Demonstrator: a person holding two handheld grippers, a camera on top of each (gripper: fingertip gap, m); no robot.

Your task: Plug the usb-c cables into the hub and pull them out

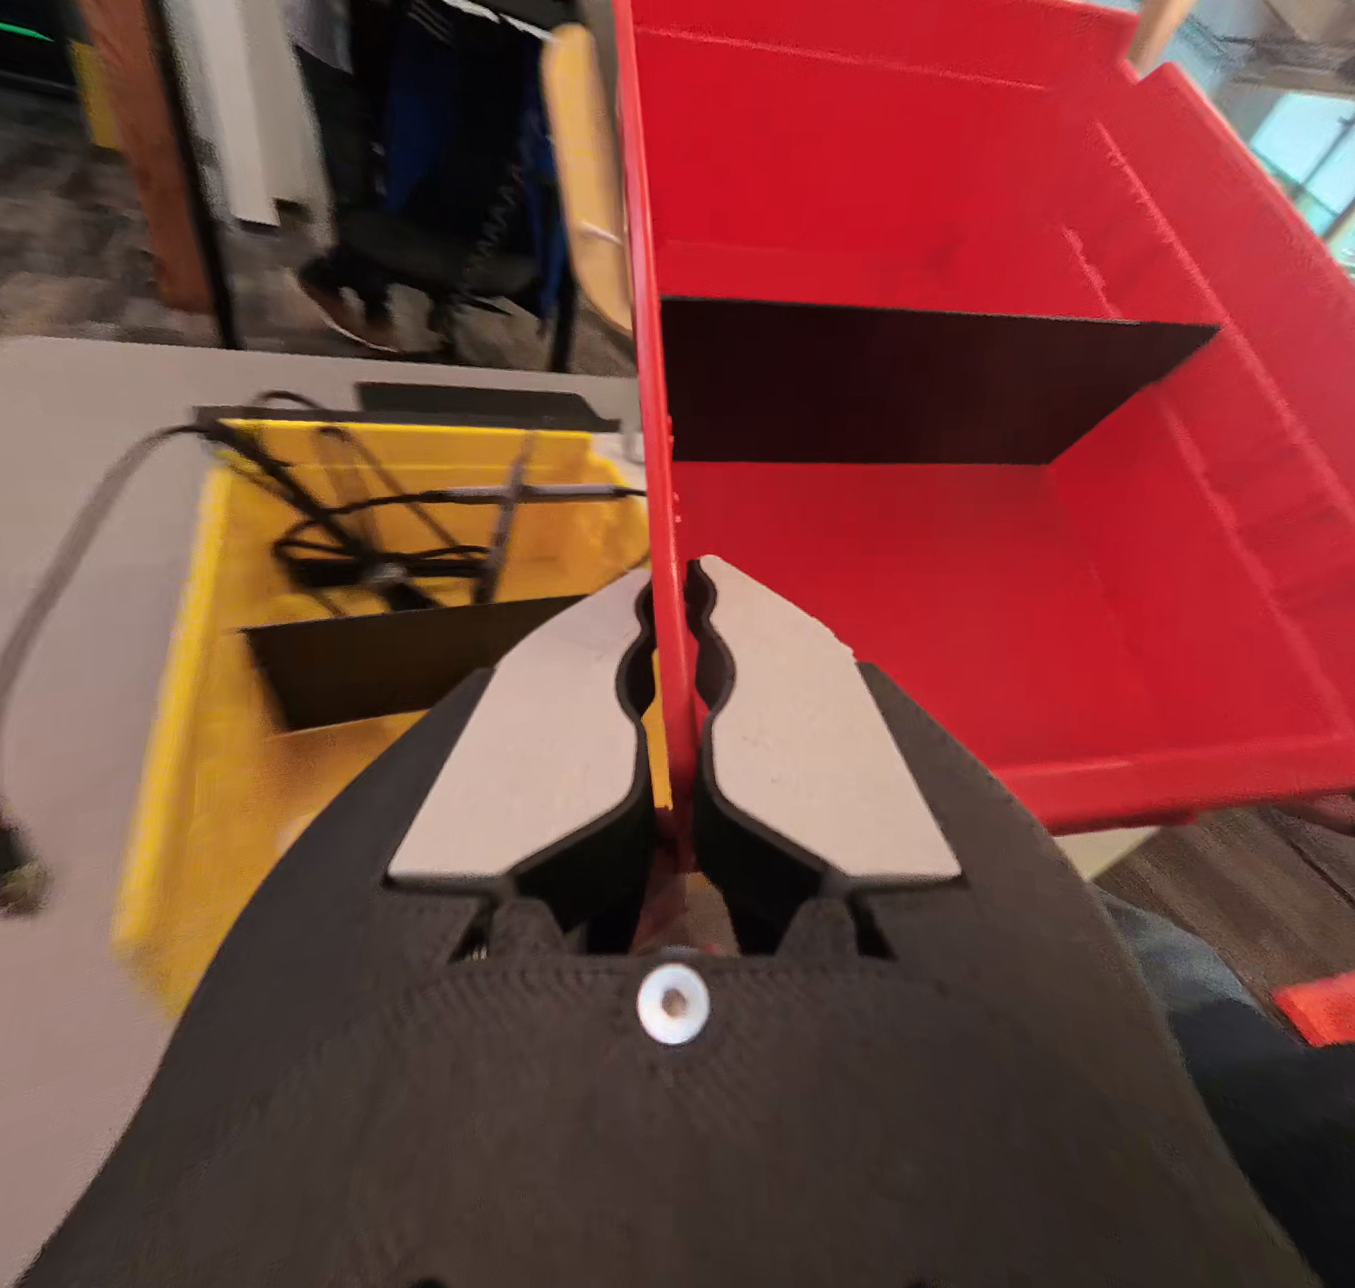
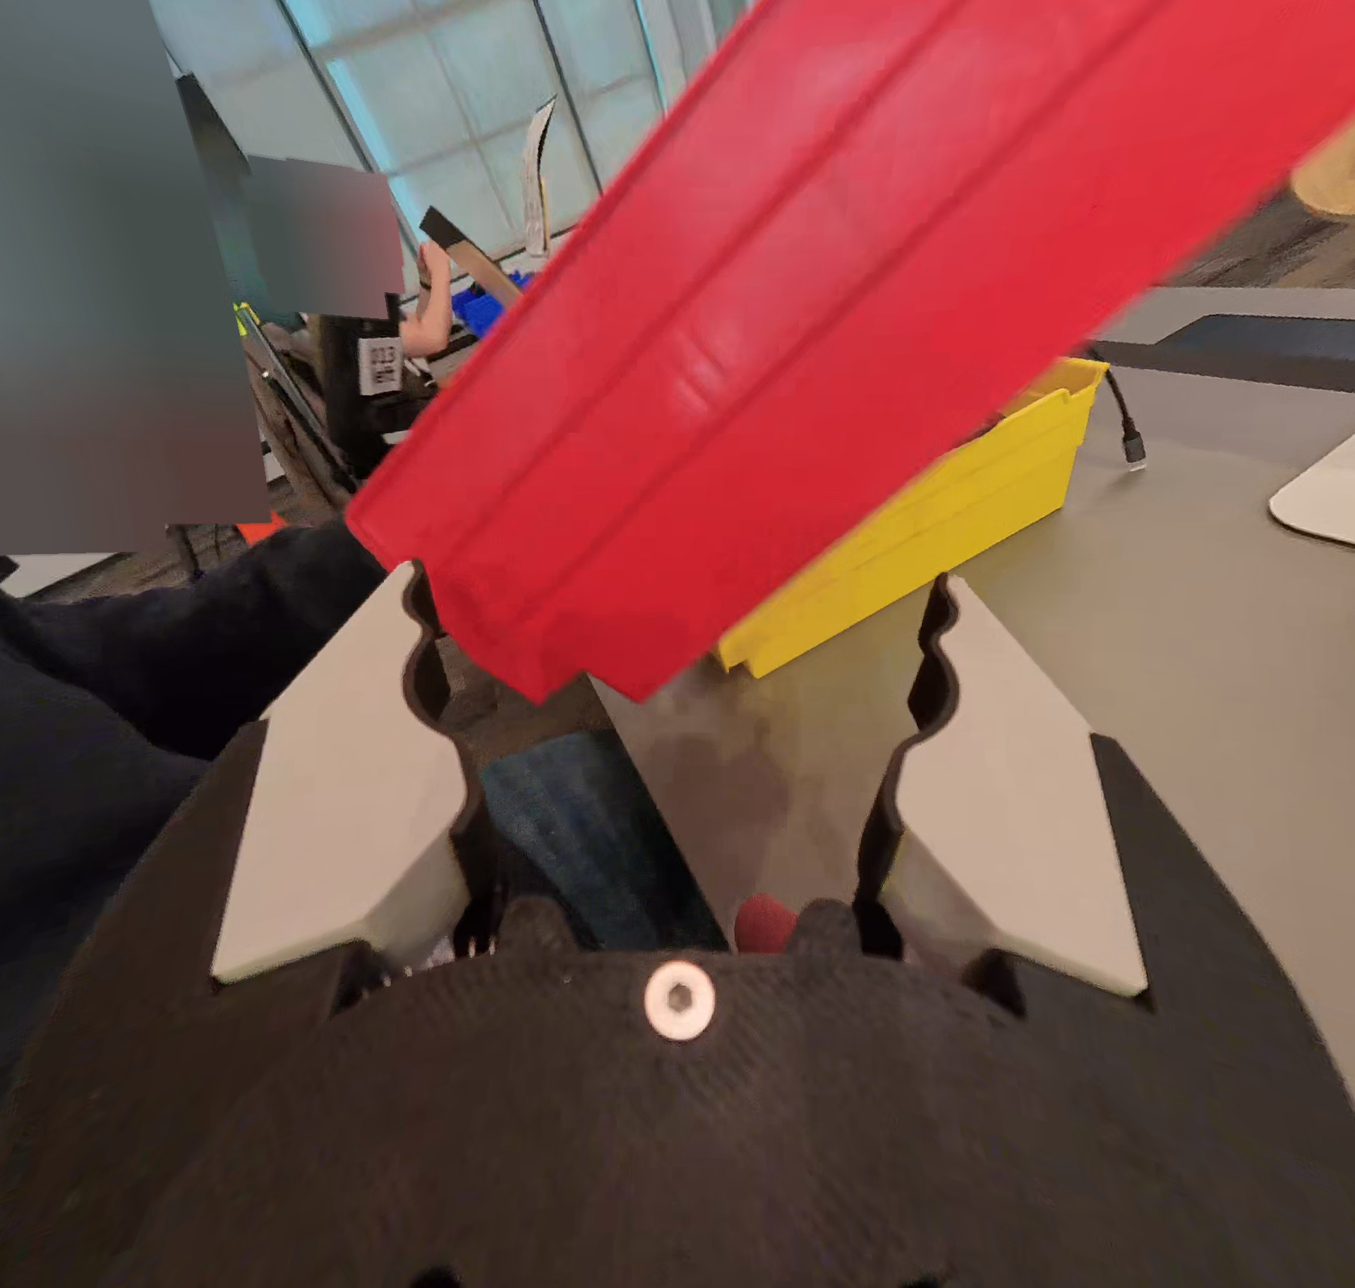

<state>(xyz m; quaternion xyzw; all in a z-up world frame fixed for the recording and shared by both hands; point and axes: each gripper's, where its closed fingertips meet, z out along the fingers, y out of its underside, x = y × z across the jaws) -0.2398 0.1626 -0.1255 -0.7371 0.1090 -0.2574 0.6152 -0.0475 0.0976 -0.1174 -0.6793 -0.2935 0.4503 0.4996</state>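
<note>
left gripper (image 1: 671,578) clamped on side wall of red plastic bin (image 1: 953,593), bin tilted off grey table (image 1: 73,666) | right gripper (image 2: 678,585) open, empty | black usb-c cables (image 1: 381,519) tangled in yellow plastic bin (image 1: 183,739)

red bin (image 2: 806,343): cut off top-right | cables (image 1: 381,541): blurred, hub indiscernible | yellow bin (image 2: 953,519): partly hidden

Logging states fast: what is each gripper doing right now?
Left gripper: closed on the red bin's side wall.
Right gripper: open, holding nothing.
</note>
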